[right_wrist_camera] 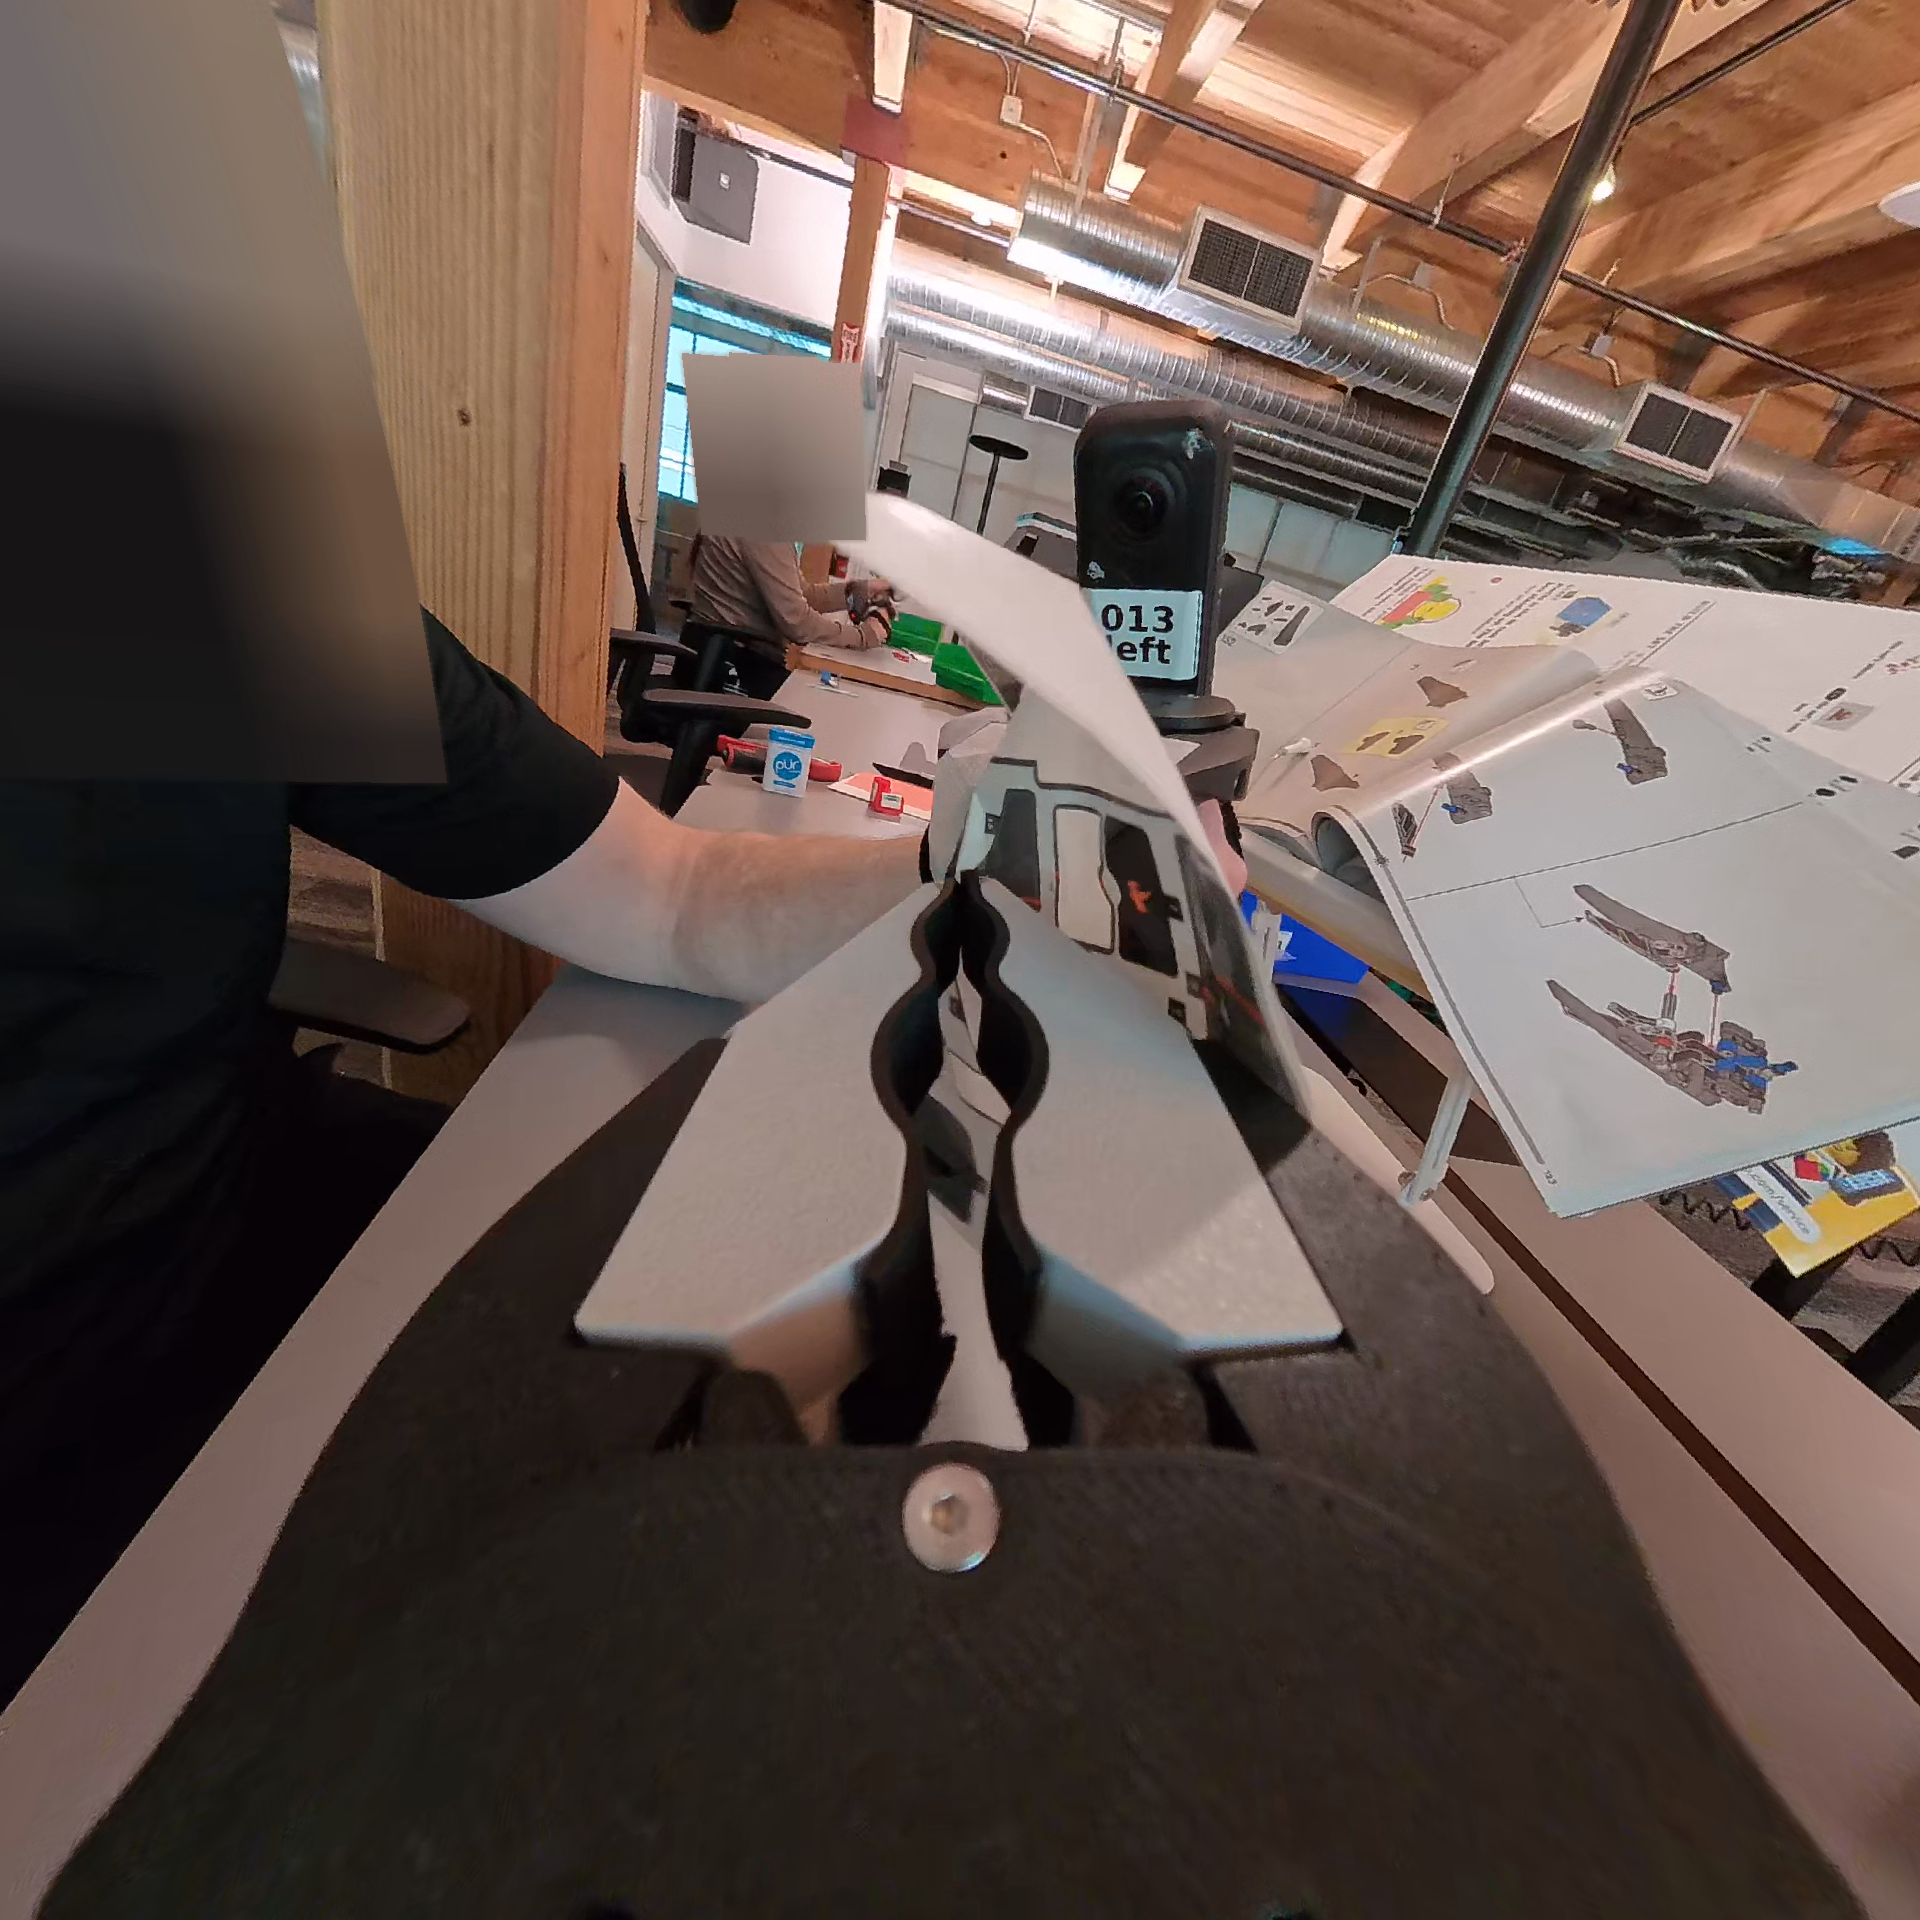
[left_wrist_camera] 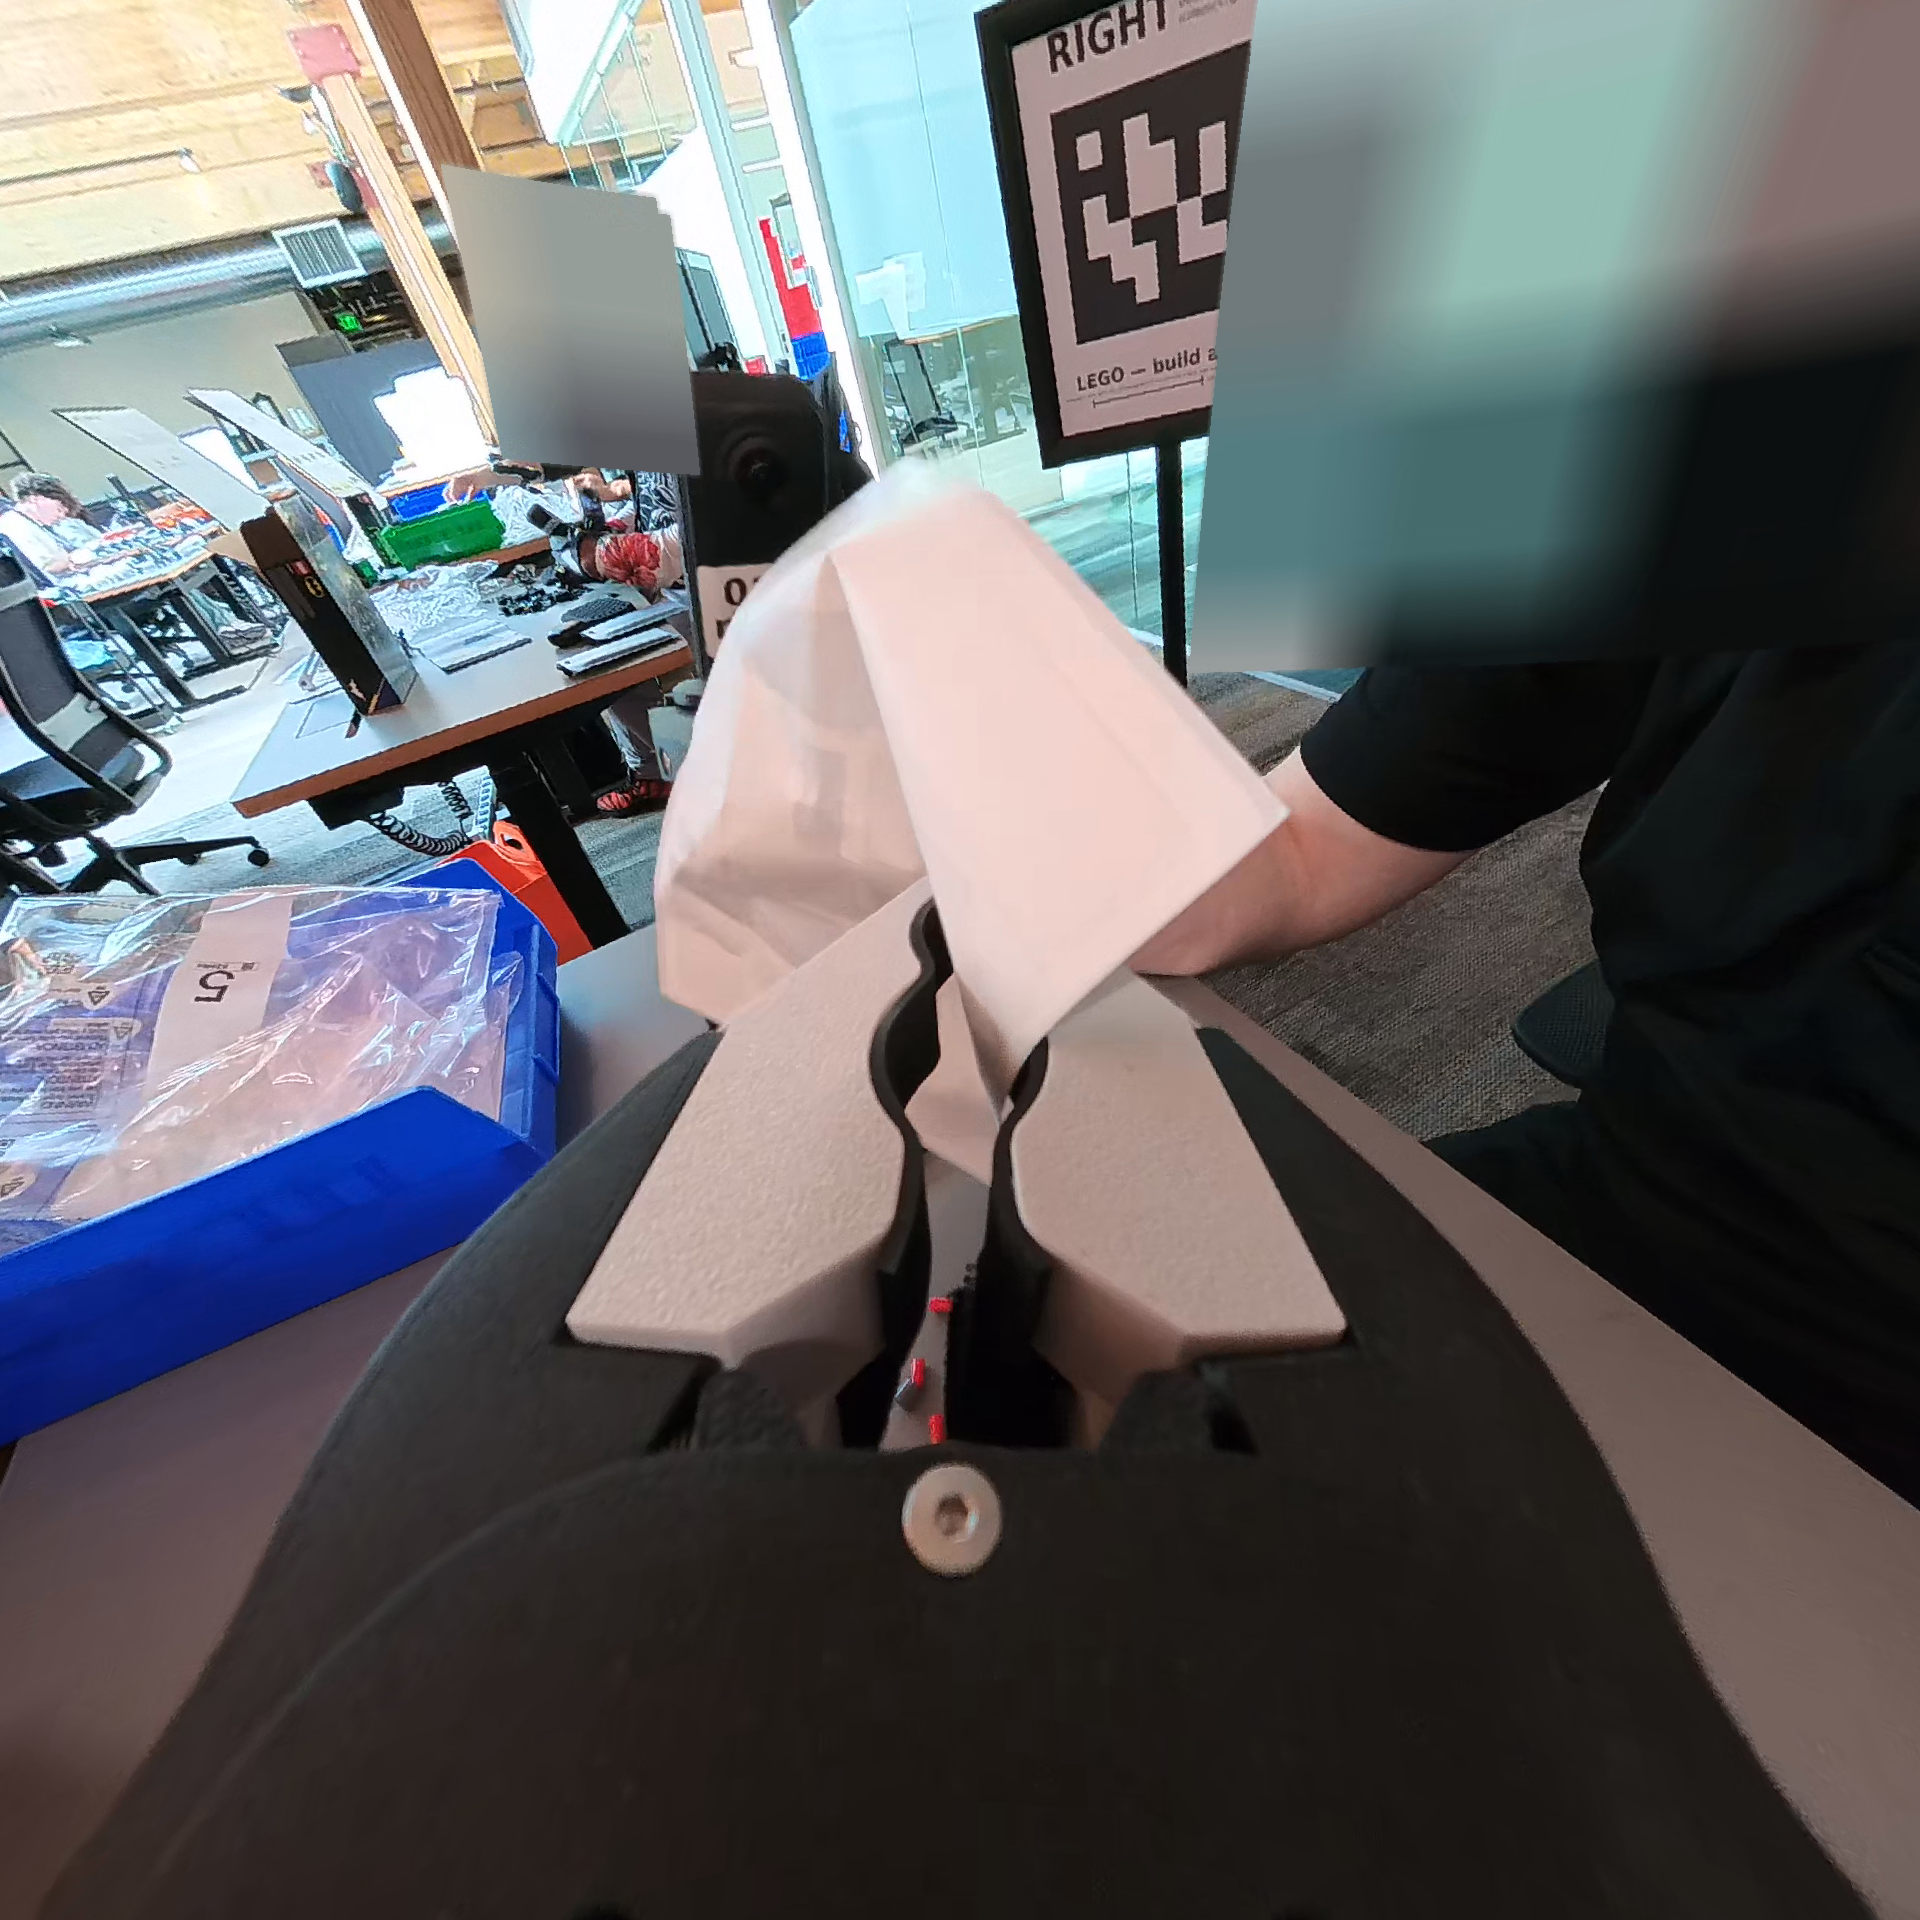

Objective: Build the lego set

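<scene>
Lego paper bag, centre frame, pinched by both the left hand-held gripper and right hand-held gripper; uneven pull risks spilling pieces off table.

A white paper bag — creased, its plain side showing in the left wrist view, a printed panel of black, white and orange in the right — is held up off the grey table. Beside it an instruction booklet lies open — pages of build diagrams fanned upward.
</scene>
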A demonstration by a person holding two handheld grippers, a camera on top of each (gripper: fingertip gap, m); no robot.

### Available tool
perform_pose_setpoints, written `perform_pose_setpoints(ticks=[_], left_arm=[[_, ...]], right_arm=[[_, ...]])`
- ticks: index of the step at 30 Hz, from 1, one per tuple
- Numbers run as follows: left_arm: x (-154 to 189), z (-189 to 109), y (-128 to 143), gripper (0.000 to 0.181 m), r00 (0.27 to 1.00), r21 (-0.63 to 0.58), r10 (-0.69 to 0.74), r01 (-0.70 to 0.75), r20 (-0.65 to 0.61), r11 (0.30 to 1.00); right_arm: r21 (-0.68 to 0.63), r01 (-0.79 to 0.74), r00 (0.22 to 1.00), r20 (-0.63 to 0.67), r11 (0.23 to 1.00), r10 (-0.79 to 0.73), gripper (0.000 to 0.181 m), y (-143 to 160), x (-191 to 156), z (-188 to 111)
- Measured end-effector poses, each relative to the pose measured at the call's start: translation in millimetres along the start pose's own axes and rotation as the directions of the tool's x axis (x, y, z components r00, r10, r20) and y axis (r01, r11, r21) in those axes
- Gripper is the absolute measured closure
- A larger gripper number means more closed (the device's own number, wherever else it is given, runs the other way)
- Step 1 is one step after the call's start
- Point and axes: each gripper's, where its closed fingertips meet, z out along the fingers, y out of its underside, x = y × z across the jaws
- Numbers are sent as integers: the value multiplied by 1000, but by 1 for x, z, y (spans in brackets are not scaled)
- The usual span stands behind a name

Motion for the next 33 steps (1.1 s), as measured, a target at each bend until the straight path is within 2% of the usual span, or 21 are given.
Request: perform_pose_setpoints(ticks=[19,24,25,26,30,33], left_arm=[[-15,-9,11,181,998,-12,-45,46,41,999],[-15,-7,7,181,998,5,-47,47,48,999],[-14,-6,7,181,998,3,-43,43,48,999],[-14,-5,6,181,998,3,-41,41,50,999],[-13,-3,5,181,998,12,-38,38,48,999],[-10,0,4,181,999,18,-37,37,38,999]], right_arm=[[23,27,996,-81,999,-25,181,-10,13,-17],[-70,87,986,-137,994,-96,181,2,16,-8],[-93,98,985,-136,991,-110,167,5,15,-6],[-107,104,984,-136,989,-119,165,8,15,-4],[-122,125,980,-140,985,-142,167,9,14,-2],[-120,129,980,-136,984,-145,175,10,13,0]])
